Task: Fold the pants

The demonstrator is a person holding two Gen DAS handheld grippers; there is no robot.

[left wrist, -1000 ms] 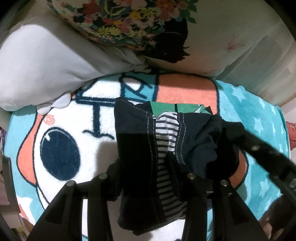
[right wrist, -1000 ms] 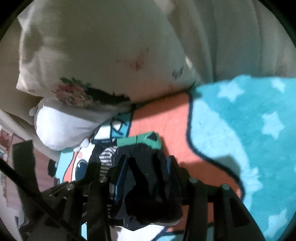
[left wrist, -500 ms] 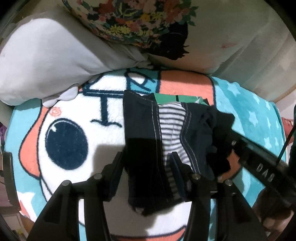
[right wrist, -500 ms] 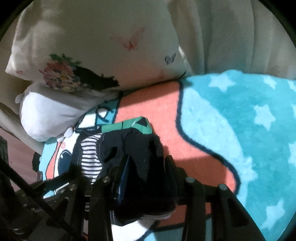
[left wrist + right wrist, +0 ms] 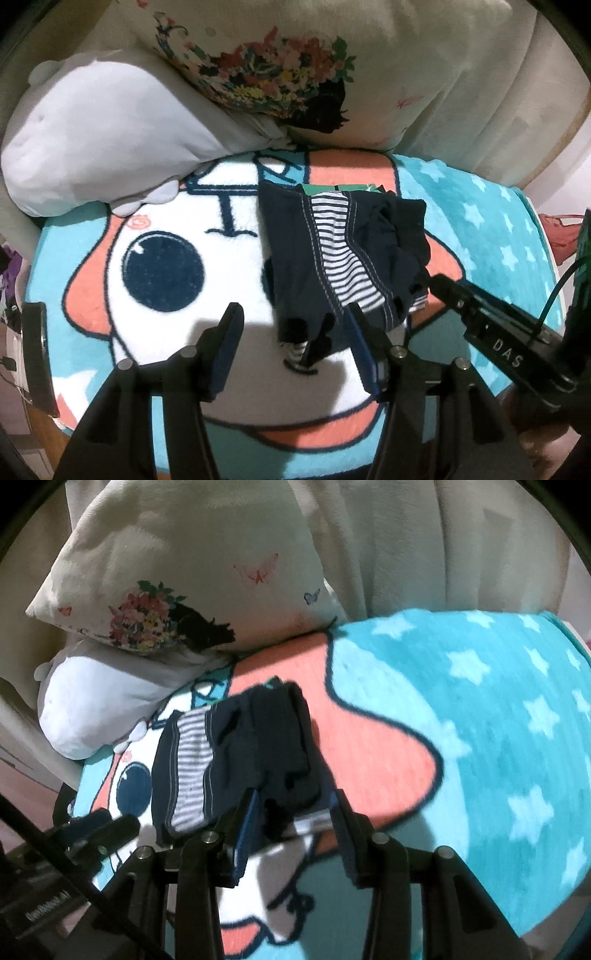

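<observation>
The dark navy pants (image 5: 295, 251) with a striped panel lie bunched on the cartoon blanket (image 5: 166, 266). In the left wrist view my left gripper (image 5: 291, 325) stands over their near edge. Its jaws are opening, and only a loose hem lies between them, untouched by the pads. The right gripper's fingers (image 5: 443, 291) reach the pants' right side. In the right wrist view my right gripper (image 5: 293, 810) has its jaws opening around a dark fold of the pants (image 5: 266, 746). A gap shows at the right pad. The left gripper's fingers (image 5: 110, 827) are at the lower left.
A white plush pillow (image 5: 92, 140) and a floral pillow (image 5: 295, 74) lean at the back of the blanket, with a pale curtain (image 5: 461, 546) behind. A green patch (image 5: 332, 188) peeks out past the pants' far edge. The blanket's starred turquoise part (image 5: 498, 720) spreads to the right.
Both grippers have drawn back toward the pants' near edge. The left jaws have widened and let go of the fabric. The pants have settled onto the blanket.
</observation>
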